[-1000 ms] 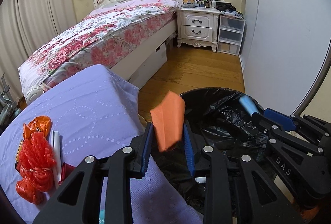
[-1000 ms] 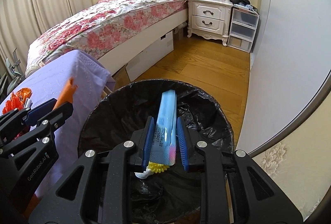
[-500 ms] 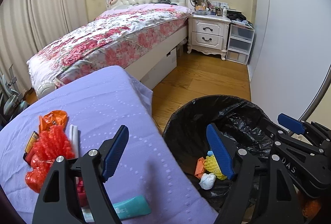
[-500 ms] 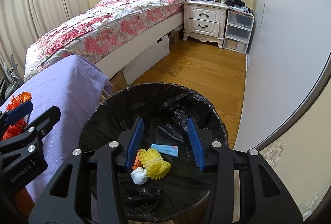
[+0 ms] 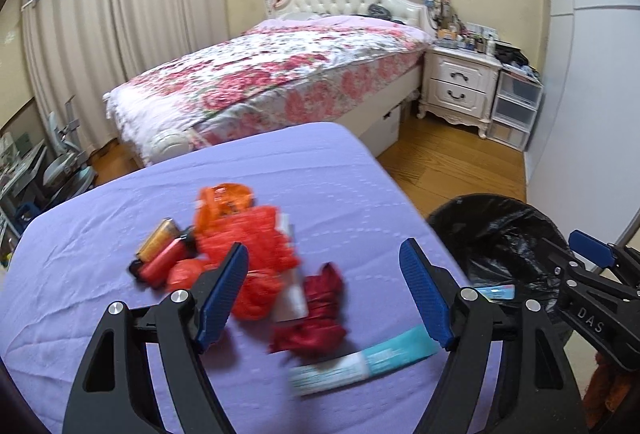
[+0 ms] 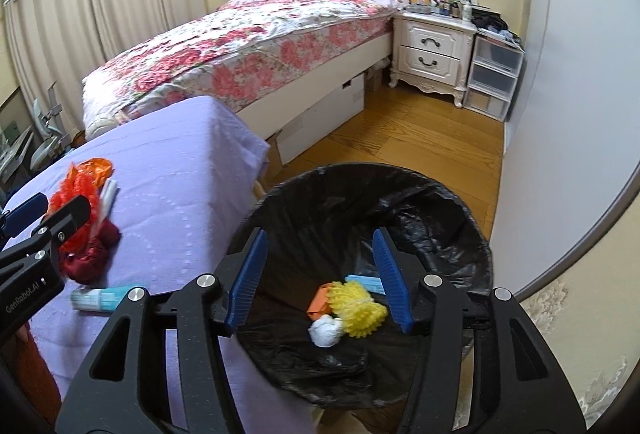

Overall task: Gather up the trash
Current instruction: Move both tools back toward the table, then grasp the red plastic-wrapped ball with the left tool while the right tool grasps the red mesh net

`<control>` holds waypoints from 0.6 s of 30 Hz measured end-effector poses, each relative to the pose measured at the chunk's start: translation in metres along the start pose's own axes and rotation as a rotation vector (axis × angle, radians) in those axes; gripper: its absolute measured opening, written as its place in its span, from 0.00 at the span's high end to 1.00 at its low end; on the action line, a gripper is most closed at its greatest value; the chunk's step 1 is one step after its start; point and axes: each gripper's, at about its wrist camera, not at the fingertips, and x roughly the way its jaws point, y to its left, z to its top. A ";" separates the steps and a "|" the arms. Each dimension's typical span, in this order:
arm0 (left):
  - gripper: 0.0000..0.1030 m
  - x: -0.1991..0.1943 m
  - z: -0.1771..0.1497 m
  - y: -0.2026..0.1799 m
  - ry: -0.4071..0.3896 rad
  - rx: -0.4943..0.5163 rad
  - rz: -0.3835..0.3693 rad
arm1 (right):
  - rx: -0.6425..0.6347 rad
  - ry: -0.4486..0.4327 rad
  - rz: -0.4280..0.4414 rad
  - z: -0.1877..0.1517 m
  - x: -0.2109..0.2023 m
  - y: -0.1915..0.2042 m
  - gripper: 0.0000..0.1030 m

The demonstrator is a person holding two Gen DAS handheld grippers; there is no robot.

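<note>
My left gripper [image 5: 323, 246] is open above the purple cloth [image 5: 120, 234], with nothing between its pads. Under it lies a blurred pile of trash: red mesh netting [image 5: 248, 234], an orange wrapper [image 5: 224, 199], a dark red crumpled wrapper [image 5: 316, 314], a teal tube [image 5: 360, 362] and a small red tube [image 5: 160, 266]. My right gripper [image 6: 320, 234] hangs over the black-lined bin [image 6: 460, 226], its jaws opening and empty. In the bin lie a yellow mesh [image 6: 358, 308], a white wad [image 6: 326, 330], an orange paper [image 6: 318, 302] and a light blue packet [image 6: 364, 282].
The bin stands on the wooden floor [image 6: 400, 137] just right of the cloth-covered surface. Behind are a floral bed [image 6: 240, 49], a white nightstand [image 6: 432, 53] and plastic drawers [image 6: 492, 73]. A pale wall panel [image 6: 560, 93] runs along the right; curtains [image 5: 100, 33] hang at the left.
The left gripper let the orange paper fall into the bin, opened wide and swung left over the trash pile. The right gripper released the light blue packet into the bin and its jaws spread.
</note>
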 end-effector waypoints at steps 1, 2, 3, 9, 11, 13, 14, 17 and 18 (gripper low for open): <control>0.27 -0.002 -0.002 0.008 0.000 -0.013 0.011 | -0.012 -0.002 0.009 0.000 -0.001 0.007 0.48; 0.27 -0.003 -0.004 0.017 0.002 -0.025 0.025 | -0.023 -0.003 0.016 0.000 -0.002 0.013 0.48; 0.27 -0.005 -0.007 0.025 0.003 -0.037 0.039 | -0.035 -0.005 0.025 0.000 -0.003 0.019 0.48; 0.27 -0.006 -0.023 0.072 0.034 -0.107 0.106 | -0.082 0.002 0.074 0.001 -0.005 0.053 0.47; 0.27 -0.005 -0.028 0.084 0.044 -0.123 0.122 | -0.099 0.006 0.088 0.000 -0.004 0.064 0.47; 0.27 -0.004 -0.032 0.092 0.053 -0.133 0.131 | -0.116 0.011 0.100 -0.002 -0.004 0.075 0.47; 0.27 -0.002 -0.033 0.095 0.058 -0.136 0.132 | -0.125 0.014 0.105 -0.003 -0.004 0.080 0.47; 0.27 0.002 -0.034 0.099 0.067 -0.145 0.114 | -0.146 0.019 0.117 -0.005 -0.004 0.093 0.47; 0.27 0.003 -0.035 0.099 0.069 -0.143 0.106 | -0.152 0.021 0.121 -0.005 -0.004 0.096 0.47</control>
